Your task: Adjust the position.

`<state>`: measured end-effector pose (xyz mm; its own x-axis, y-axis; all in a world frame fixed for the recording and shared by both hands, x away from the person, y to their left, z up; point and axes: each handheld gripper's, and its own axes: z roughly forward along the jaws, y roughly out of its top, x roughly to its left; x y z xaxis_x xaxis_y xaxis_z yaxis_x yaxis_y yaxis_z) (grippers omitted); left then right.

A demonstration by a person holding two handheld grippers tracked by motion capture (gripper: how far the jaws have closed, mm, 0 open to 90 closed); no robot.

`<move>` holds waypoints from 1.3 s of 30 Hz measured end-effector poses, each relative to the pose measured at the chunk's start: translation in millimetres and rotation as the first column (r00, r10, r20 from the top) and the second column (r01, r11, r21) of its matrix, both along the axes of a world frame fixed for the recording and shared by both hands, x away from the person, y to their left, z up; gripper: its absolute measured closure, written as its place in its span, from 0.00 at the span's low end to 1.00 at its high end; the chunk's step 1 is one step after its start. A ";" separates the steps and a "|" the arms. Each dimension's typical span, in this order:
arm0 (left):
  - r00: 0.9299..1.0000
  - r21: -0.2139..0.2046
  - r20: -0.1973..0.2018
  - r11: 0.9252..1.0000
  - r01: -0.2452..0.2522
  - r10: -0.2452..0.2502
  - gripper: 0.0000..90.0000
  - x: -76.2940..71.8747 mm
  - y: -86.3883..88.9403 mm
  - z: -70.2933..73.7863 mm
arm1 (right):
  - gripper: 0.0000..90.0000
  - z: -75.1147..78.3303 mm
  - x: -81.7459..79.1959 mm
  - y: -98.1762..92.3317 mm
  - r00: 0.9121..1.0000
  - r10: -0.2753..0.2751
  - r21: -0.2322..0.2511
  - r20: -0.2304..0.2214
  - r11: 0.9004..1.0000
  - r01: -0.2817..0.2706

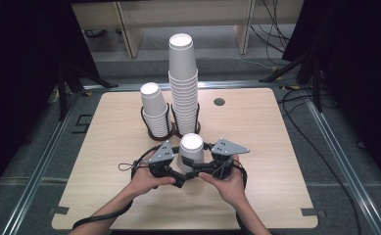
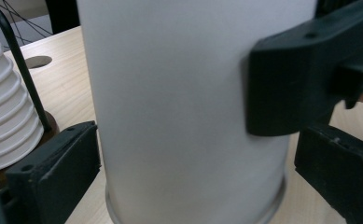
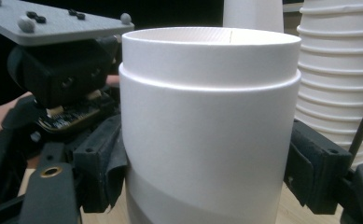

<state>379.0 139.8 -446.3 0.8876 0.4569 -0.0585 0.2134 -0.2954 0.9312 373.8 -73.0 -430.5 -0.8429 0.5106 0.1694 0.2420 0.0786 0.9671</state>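
- Two forearms enter from the bottom of the high view, each hand wrapped around a gripper at the near middle of the table (image 1: 256, 147).
- Between them stand upside-down white paper cups (image 1: 191, 152), one nested over another, mouth down on the wood with the flat base facing up; the right gripper view shows the step where the upper cup ends on the lower one.
- At the cups' left side, the left gripper (image 1: 178, 177) has its black jaws pressed against the cup wall on both sides, pinching the cups.
- From the other side, the right gripper (image 1: 194, 171) also has a jaw pad touching each flank of the cups (image 3: 207, 135), so it too clamps them.
- Each gripper carries a grey three-cornered plate on top, and a black cable trails from each across the wood.
- Behind the cups, two dark wire holders hold stacks of inverted white cups: a short stack (image 1: 154, 108) on the left and a tall stack (image 1: 183, 83) just beside it on the right.
- Pale wood-grain covers the tabletop, which has rounded corners and a small round hole (image 1: 219, 102) near its far edge.
- Grey floor with metal rails surrounds the table, dark curtains hang at both sides, and light wooden furniture and loose cables lie beyond.
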 end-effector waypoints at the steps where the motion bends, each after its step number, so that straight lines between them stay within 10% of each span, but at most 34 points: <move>1: 1.000 0.005 -0.003 1.000 -0.003 0.003 0.00 -0.1 -0.3 -0.1 | 0.26 -0.5 0.9 0.7 1.000 -0.002 0.003 0.013 1.000 0.002; 39: 1.000 0.034 0.002 0.999 0.006 -0.006 0.16 4.5 8.5 2.6 | 0.20 2.0 8.4 4.3 0.999 0.025 -0.005 -0.031 1.000 -0.025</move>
